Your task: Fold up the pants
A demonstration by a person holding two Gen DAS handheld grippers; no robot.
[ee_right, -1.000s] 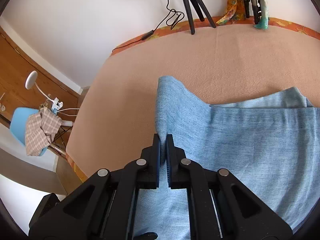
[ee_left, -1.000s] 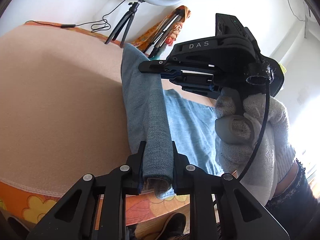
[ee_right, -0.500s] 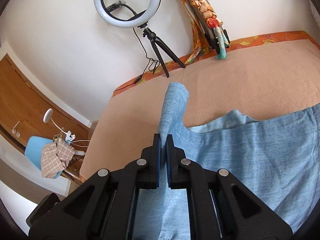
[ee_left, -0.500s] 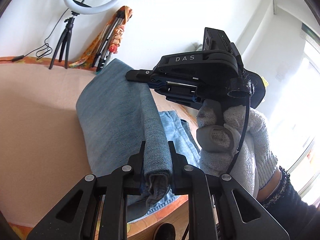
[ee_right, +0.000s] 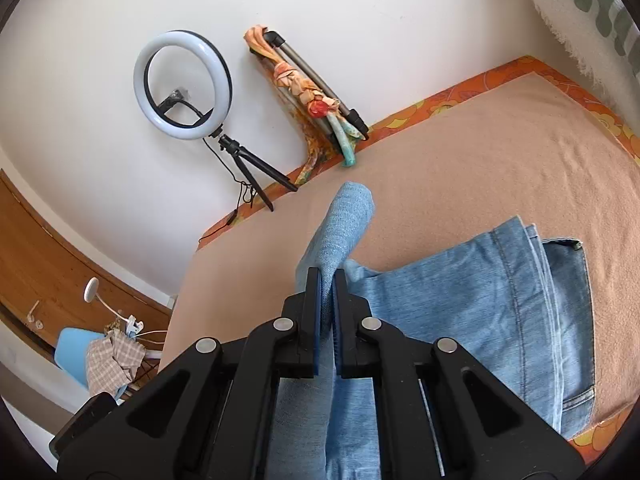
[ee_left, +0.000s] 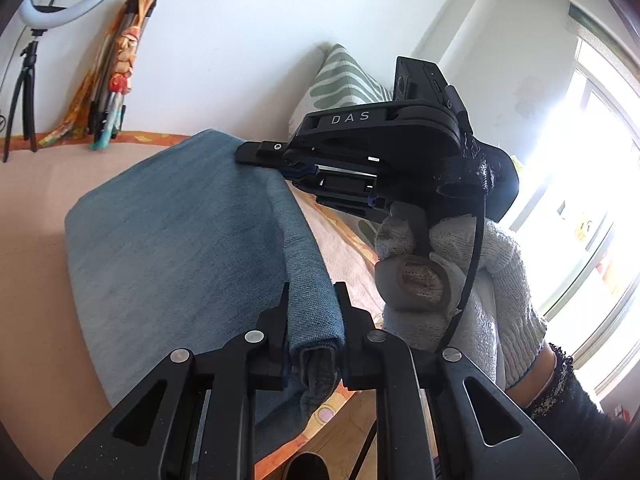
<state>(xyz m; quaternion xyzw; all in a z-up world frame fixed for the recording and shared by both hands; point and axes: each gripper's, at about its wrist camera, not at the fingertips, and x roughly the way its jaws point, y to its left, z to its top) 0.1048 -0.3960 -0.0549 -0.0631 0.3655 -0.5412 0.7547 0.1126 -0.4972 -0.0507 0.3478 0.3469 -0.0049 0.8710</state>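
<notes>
Pants [ee_right: 500, 300] run off the frame's bottom edge.

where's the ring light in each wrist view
Left wrist: ring light at the top left corner, cut off by the frame edge.
Right wrist: ring light whole, upper left, on its tripod against the white wall.
Shared landmark: the cloth-wrapped folded stand leaning just right of it.

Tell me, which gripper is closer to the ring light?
Right. The right gripper holds the jeans on the side nearer the ring light; the left gripper grips their edge farther off.
</notes>
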